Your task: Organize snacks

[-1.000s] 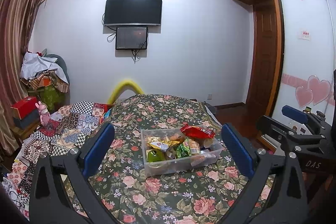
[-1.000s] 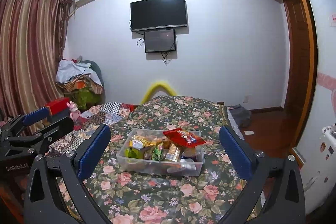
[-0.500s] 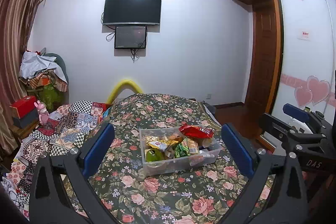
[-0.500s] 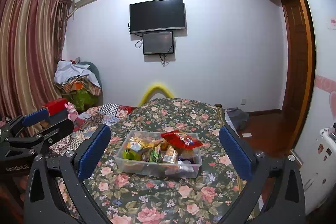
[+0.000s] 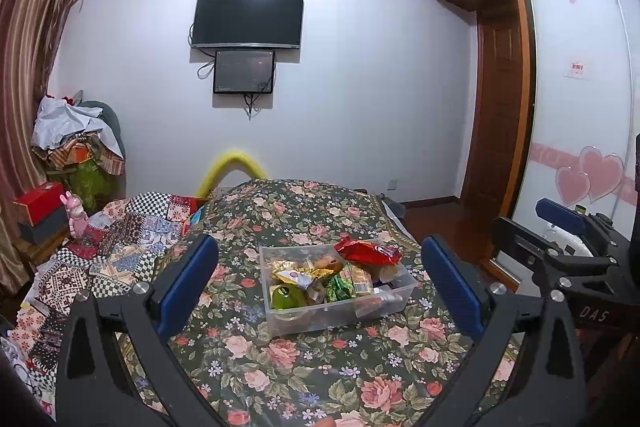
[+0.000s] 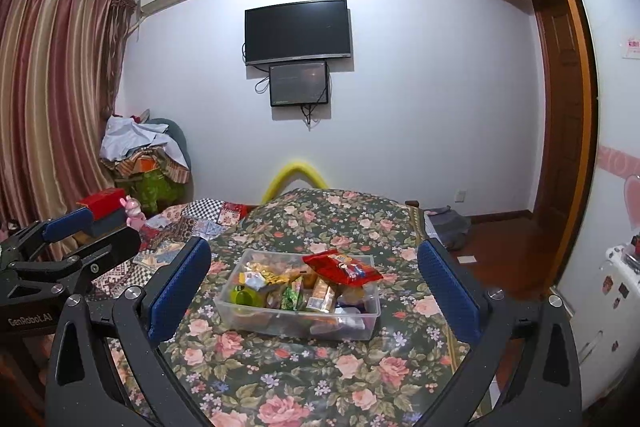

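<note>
Both tongs, left [image 5: 320, 279] and right [image 6: 314, 277], are hovering released; red packet [image 6: 342, 267] is overhanging the bin [image 6: 296, 327], risking sliding off.

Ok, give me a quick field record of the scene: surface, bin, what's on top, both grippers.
surface: floral bedspread
container: clear plastic bin, resting on the bedspread, heaped with snacks
top item: red snack packet, lying over the bin's far right rim
other contents: green round item at near left, green wrapper, gold wrappers
left gripper: open, empty, short of the bin
right gripper: open, empty, short of the bin
</note>
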Demonstrator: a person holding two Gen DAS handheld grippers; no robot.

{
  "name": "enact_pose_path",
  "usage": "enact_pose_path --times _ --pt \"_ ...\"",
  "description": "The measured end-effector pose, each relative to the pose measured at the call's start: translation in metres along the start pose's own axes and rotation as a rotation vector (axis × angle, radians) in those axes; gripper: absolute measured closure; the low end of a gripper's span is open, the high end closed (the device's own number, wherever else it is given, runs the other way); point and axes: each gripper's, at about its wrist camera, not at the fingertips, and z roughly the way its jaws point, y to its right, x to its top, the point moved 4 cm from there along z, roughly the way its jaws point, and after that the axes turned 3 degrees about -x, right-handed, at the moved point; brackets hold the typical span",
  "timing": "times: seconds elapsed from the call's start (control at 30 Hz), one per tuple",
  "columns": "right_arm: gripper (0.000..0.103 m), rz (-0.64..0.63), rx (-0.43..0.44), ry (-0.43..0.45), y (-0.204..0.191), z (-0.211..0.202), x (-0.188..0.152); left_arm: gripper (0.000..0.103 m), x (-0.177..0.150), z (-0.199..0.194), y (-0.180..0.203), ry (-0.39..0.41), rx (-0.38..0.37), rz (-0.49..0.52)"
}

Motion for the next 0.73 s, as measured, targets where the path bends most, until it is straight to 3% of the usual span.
enact_pose_path --times 0.73 --pt "0.000 0.005 -0.021 -0.002 0.0026 0.0003 -0.0023 0.000 -0.0040 0.0044 0.0014 -0.032 -0.034 -0.011"
